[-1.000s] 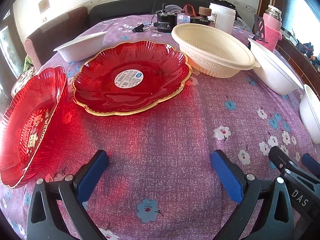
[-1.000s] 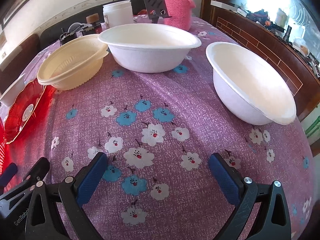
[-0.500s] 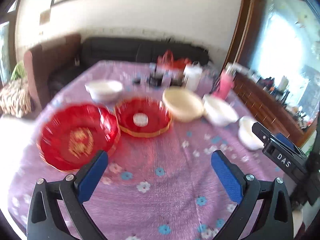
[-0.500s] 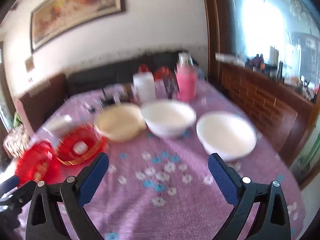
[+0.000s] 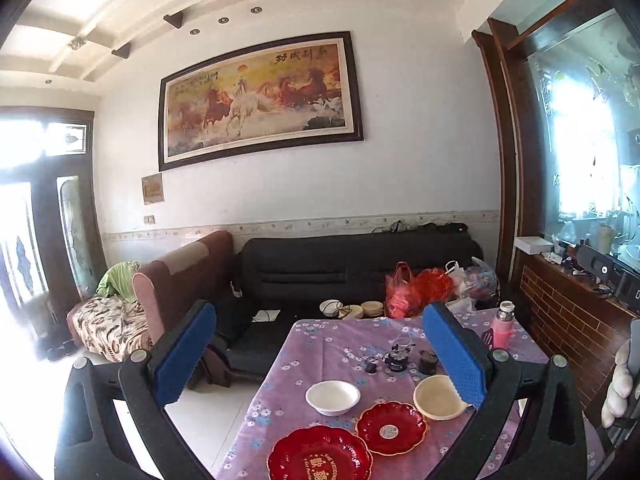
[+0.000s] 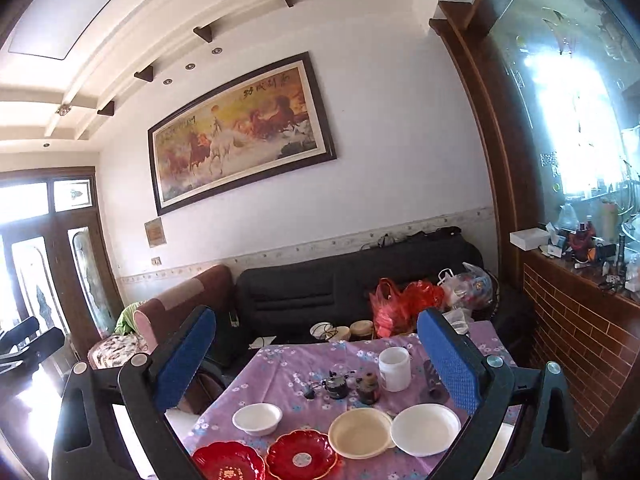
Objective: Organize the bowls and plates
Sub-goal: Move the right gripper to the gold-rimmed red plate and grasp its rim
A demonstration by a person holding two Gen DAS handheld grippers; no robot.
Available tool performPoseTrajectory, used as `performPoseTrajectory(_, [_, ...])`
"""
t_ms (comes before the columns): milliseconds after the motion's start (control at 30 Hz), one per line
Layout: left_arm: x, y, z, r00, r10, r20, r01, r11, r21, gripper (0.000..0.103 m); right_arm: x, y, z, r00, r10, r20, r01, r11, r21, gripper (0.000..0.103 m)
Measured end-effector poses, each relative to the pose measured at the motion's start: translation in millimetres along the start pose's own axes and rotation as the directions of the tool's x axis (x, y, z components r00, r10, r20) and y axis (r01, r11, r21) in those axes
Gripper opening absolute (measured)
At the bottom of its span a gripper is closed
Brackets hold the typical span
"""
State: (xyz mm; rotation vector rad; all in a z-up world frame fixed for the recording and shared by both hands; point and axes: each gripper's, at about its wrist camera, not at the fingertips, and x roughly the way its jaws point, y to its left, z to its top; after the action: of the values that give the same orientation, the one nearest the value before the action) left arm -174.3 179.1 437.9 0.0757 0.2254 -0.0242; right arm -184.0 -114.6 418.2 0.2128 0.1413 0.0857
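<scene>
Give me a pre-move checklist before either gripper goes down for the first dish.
1. Left gripper open and holding nothing: ok.
2. Right gripper open and holding nothing: ok.
3. Two red plates side by side, unstacked: ok.
4. Cream bowl clear of neighbours: not ok, its rim meets the large white bowl.
5. Small white bowl standing apart, free to grasp: ok.
6. Grippers close enough to grasp: not ok, both are raised high above the table.

A horse painting (image 5: 260, 100) hangs above a black sofa (image 5: 352, 268).
</scene>
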Motion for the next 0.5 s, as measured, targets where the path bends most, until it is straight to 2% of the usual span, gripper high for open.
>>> performPoseTrajectory(67, [33.3, 1.3, -9.3, 0.997, -0.040, -0.067, 0.040, 0.999, -0.014, 0.103, 25.1, 0.1, -8.6, 0.998, 0.018, -0.061, -0.017, 1.000, 0.020, 0.102])
performPoseTrajectory(100, [55.2, -0.3, -22.5, 0.991, -0.067, -0.115, 0.065, 0.998, -0.025, 0.103, 47.1, -5.3, -30.0, 0.991, 0.043, -0.130, -0.038, 0.998, 0.042, 0.102])
performPoseTrajectory(133, [71.1, -2.4, -40.1, 0.982, -0.097, -0.160, 0.092, 0.995, -0.035, 0.103, 59.2, -7.6, -45.3, 0.982, 0.057, -0.180, -0.047, 0.997, 0.057, 0.102])
performPoseTrajectory(167, [92.9, -8.7, -62.0, 0.966, -0.135, -0.219, 0.128, 0.991, -0.045, 0.103, 82.5, -11.9, -71.1, 0.967, 0.070, -0.247, -0.053, 0.996, 0.074, 0.102])
performPoseTrajectory(267, [169.4, -23.8, -130.1, 0.894, -0.203, -0.400, 0.184, 0.979, -0.086, 0.103, 141.6, -28.4, -166.8, 0.894, 0.129, -0.429, -0.072, 0.987, 0.145, 0.100])
performPoseTrajectory(333, [211.9, -30.4, -176.0, 0.833, -0.249, -0.494, 0.200, 0.968, -0.150, 0.102, 176.2, -41.0, -231.2, 0.836, 0.155, -0.526, -0.052, 0.977, 0.205, 0.090])
performPoseTrajectory(367, [227.3, -30.0, -192.1, 0.808, -0.268, -0.524, 0.200, 0.962, -0.184, 0.095, 193.1, -47.1, -259.1, 0.801, 0.175, -0.573, -0.039, 0.970, 0.241, 0.079])
performPoseTrajectory(400, [240.4, -28.5, -206.4, 0.781, -0.296, -0.550, 0.203, 0.953, -0.224, 0.083, 210.2, -56.2, -286.8, 0.761, 0.206, -0.615, -0.022, 0.956, 0.293, 0.073])
performPoseTrajectory(433, [253.7, -27.3, -219.6, 0.745, -0.336, -0.576, 0.215, 0.939, -0.269, 0.079, 224.4, -67.4, -312.6, 0.725, 0.242, -0.644, 0.000, 0.936, 0.351, 0.065])
performPoseTrajectory(467, [265.4, -27.2, -231.7, 0.712, -0.369, -0.597, 0.219, 0.925, -0.310, 0.076, 234.8, -73.1, -327.2, 0.706, 0.256, -0.661, 0.021, 0.924, 0.381, 0.062])
performPoseTrajectory(500, [274.8, -27.7, -241.1, 0.694, -0.384, -0.608, 0.216, 0.918, -0.334, 0.076, 247.0, -78.6, -342.4, 0.690, 0.261, -0.675, 0.047, 0.915, 0.401, 0.062])
